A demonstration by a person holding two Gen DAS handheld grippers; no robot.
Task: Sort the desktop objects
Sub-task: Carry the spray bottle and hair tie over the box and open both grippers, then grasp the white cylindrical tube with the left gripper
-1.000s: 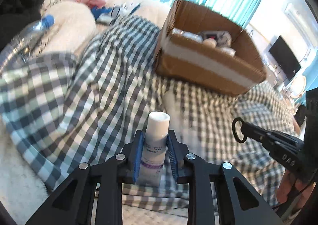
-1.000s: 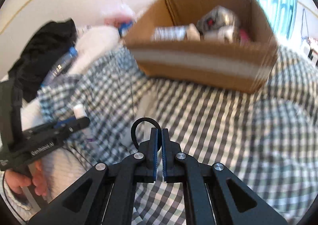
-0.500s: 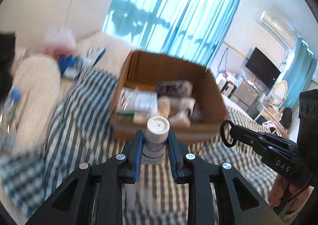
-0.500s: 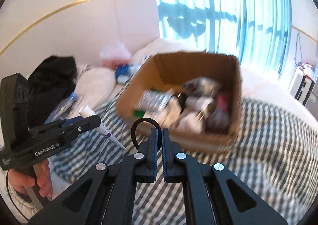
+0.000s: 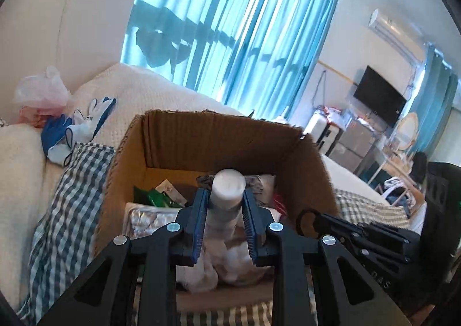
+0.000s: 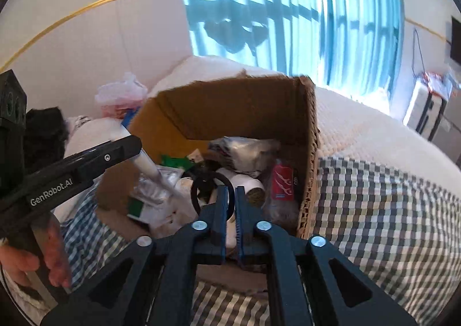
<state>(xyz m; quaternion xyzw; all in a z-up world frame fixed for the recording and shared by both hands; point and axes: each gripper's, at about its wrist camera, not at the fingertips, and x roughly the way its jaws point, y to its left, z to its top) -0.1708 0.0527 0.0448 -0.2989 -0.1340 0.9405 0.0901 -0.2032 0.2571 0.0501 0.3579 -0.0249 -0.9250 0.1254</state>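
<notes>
Checked bedspread, blue curtains behind, both claws over the cardboard box.
Left gripper clamps the white tube above the box's clutter; right gripper pinches a black ring, its pads nearly together.

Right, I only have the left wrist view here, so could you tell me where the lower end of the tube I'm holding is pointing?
Observer: In the right wrist view, the tube in the left gripper slants downward, its lower end inside the cardboard box, over a clear packet.
Operator: Thank you. Is the right gripper over the box too?
Observer: Yes. The right gripper holds the black ring above a white roll lying in the box.
Operator: And what is beside that roll?
Observer: A red packet stands against the box's right wall.
</notes>
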